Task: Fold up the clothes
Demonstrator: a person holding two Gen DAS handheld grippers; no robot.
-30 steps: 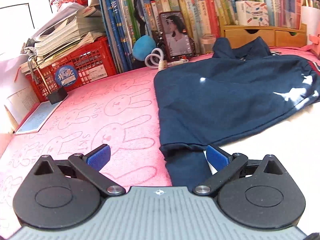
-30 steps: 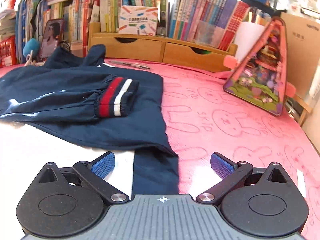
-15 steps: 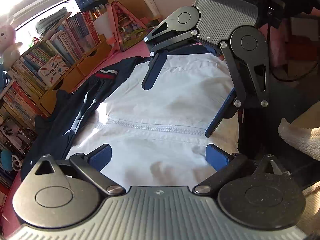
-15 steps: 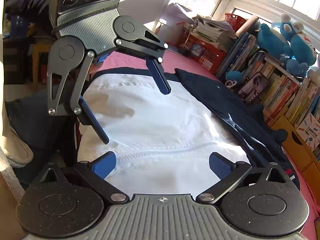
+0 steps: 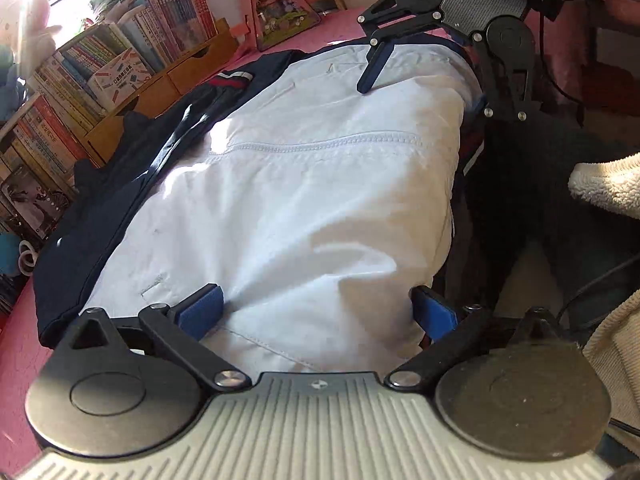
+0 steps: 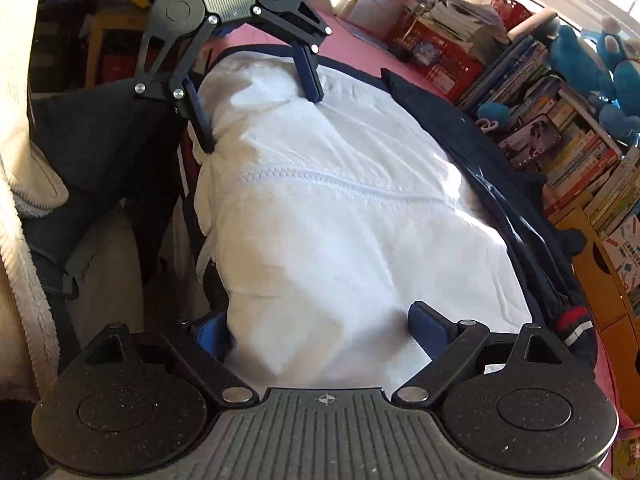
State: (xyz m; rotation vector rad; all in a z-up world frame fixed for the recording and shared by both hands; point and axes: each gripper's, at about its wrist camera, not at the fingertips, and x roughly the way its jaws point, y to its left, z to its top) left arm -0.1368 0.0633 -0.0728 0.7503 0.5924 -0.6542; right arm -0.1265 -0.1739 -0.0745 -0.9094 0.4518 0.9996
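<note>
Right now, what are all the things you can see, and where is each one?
jacket: one, white front with navy edges, spread on the pink blanket
striped cuff: one, red, white and navy, far side of jacket
pink blanket: one, under the jacket
books: many, mixed colours, shelved along the blanket's edge
red basket: one, holding stacked papers
blue plush toys: at least two, above the books
left gripper: one, open over the jacket
right gripper: one, open, facing it
</note>
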